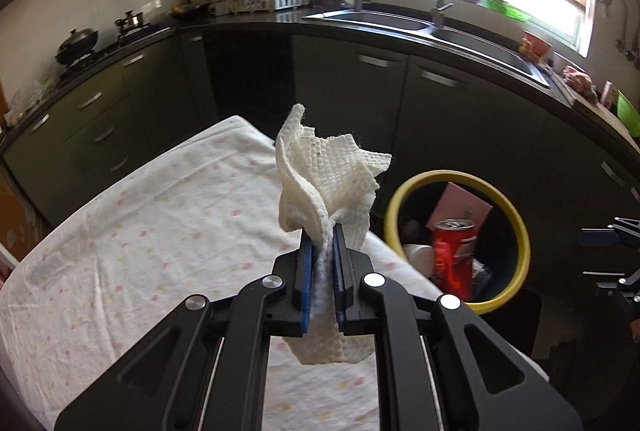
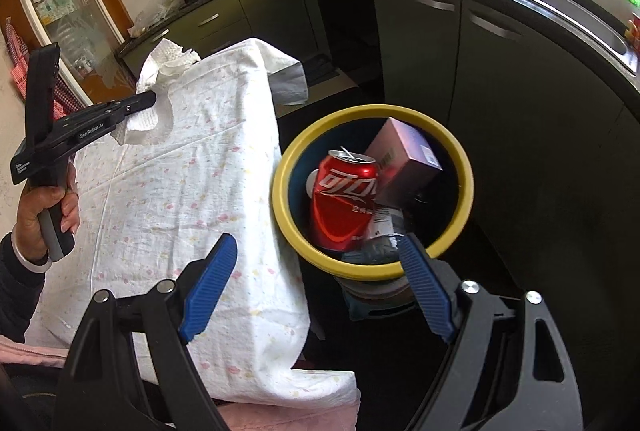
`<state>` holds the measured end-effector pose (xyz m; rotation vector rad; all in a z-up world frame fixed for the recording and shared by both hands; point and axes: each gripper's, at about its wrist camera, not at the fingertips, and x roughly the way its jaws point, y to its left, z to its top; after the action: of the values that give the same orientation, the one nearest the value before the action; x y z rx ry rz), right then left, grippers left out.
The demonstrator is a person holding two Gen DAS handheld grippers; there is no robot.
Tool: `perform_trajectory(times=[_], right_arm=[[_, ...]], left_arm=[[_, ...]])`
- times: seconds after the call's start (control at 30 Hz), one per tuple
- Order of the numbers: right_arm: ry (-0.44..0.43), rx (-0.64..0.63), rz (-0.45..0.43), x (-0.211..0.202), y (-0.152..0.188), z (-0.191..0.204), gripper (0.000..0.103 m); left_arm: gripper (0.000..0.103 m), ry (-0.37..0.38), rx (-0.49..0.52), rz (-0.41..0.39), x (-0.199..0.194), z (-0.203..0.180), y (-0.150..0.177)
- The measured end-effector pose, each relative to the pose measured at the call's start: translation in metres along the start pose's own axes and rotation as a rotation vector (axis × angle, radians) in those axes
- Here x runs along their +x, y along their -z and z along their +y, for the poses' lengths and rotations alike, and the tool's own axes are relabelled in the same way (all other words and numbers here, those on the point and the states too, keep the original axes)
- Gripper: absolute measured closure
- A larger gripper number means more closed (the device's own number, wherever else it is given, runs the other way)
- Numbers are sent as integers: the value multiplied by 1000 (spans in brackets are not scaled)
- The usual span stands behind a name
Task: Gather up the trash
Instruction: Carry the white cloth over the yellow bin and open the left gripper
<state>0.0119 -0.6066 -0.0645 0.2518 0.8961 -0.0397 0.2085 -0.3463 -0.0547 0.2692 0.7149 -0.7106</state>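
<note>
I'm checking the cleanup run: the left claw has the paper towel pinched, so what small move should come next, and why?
Probably carry the left claw sideways until the paper towel hangs over the yellow-rimmed bin. The towel is clamped but sits above the tablecloth, beside the bin, which already holds a red can.

Left gripper (image 1: 323, 243): matte black linkage arms, round silver pivot screws, blue ribbed pads (image 1: 306, 271). White "GenRobot.AI" lettering on side, grey-and-black handle. Right gripper (image 2: 316, 251): same black frame, silver screws, blue ribbed pads (image 2: 208, 287). Person's left hand (image 2: 40, 219): dark sleeve, pale bangle at wrist.
</note>
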Motion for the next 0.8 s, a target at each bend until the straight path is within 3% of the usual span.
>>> perform_trajectory(times=[0.23, 0.47, 0.57, 0.67, 0.73, 0.77, 0.8], right_arm=[[19, 68, -39, -17, 19, -40, 24], [12, 108, -35, -15, 30, -65, 24], [5, 123, -37, -14, 33, -73, 24], [0, 130, -36, -12, 35, -77, 23], [-4, 132, -38, -12, 35, -78, 23], [-5, 132, -39, -12, 36, -79, 23], [-5, 134, -41, -13, 36, -79, 23]], left_arm=[[93, 124, 75, 60, 29, -90, -15], [93, 219, 123, 167, 76, -154, -20], [93, 249, 219, 187, 84, -188, -12], [91, 231, 304, 200, 97, -210, -3], [84, 219, 359, 232, 109, -222, 0], [67, 204, 386, 242, 114, -228, 3], [38, 183, 415, 248, 119, -233, 6]])
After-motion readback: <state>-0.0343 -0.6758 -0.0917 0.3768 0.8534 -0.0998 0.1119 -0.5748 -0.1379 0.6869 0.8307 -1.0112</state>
